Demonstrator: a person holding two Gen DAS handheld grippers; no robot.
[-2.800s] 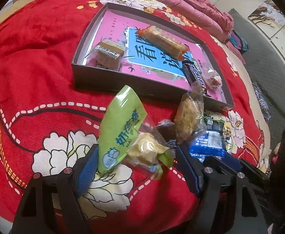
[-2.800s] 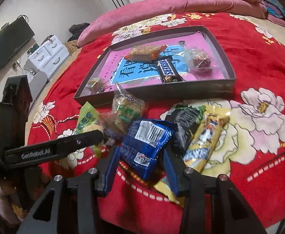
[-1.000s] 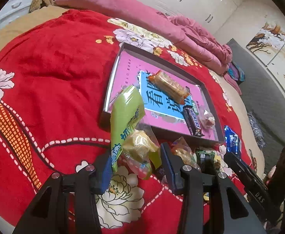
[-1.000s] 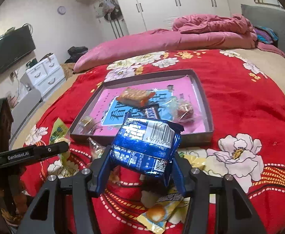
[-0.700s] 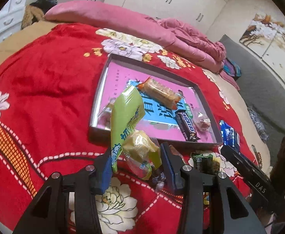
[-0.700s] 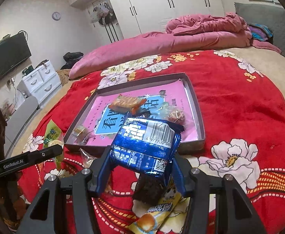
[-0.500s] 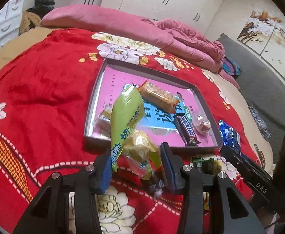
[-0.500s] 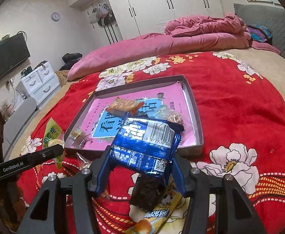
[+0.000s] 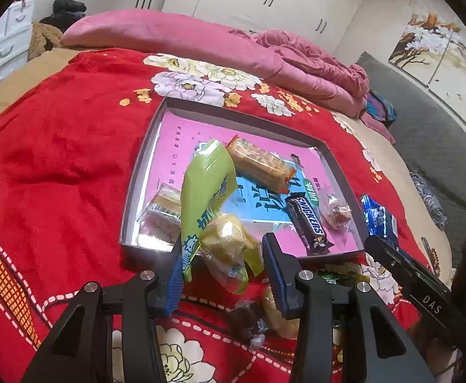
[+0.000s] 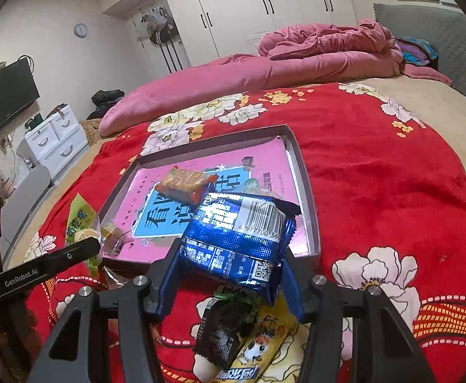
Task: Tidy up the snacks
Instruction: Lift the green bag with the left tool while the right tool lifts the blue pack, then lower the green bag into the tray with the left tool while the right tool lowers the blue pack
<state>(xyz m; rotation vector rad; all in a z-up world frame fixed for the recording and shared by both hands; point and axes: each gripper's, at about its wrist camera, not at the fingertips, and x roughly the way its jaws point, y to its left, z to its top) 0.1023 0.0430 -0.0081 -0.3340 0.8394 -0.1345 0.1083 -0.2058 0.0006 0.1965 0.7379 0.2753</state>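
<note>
Bed: I see a red floral blanket.
Tray: shallow grey box with pink lining, snacks inside.
Right gripper: my jaws clamp a blue foil snack packet above the tray's near edge.
Left gripper: pinches a green-and-clear plastic snack bag over the tray's near rim.

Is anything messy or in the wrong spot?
Yes. A few snacks lie loose on the red blanket instead of in the tray: a black packet overlapping a yellow packet. Nothing looks torn or spilled.
</note>
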